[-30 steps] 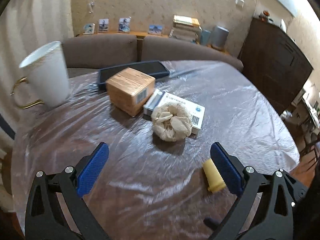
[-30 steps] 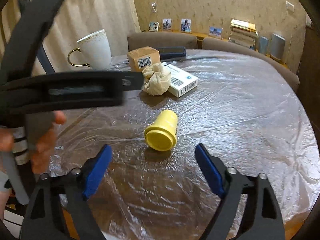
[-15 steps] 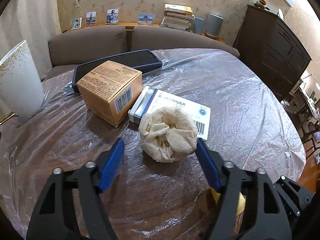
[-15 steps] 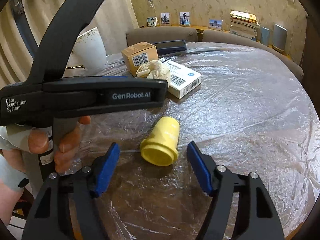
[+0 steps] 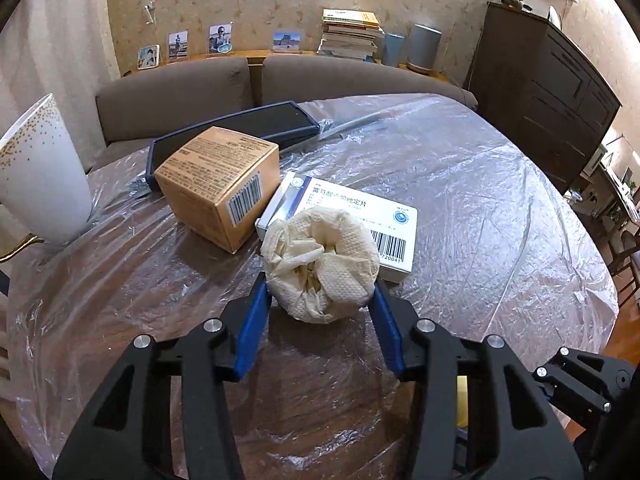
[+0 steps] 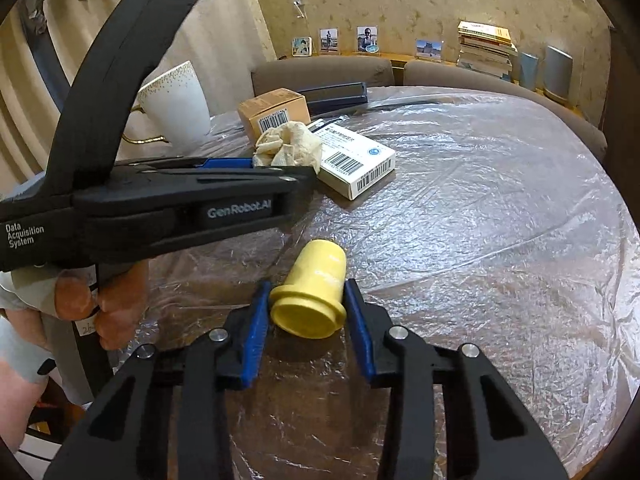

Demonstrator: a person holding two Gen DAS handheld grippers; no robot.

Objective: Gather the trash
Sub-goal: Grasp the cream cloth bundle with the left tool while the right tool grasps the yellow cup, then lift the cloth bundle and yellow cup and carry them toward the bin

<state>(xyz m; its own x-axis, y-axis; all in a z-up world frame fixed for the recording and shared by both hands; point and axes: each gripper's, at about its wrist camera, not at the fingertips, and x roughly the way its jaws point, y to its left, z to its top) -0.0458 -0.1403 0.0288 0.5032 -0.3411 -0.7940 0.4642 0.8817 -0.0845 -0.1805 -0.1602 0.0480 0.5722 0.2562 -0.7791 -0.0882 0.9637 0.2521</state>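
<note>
Both my grippers closed around trash on the plastic-covered table.

Nearest, my right gripper clamps the yellow cup, which lies on its side on the table, rim toward me, blue pads touching it on both sides. My left gripper grasps the crumpled paper wad, its pads pressed against the wad's flanks; the wad sits on the table, against the near edge of the white medicine box. Just left of that box stands the brown carton, with a dark flat tray behind it. Farther left stands a white mug with gold dots. Beyond the table is a brown sofa.
</note>
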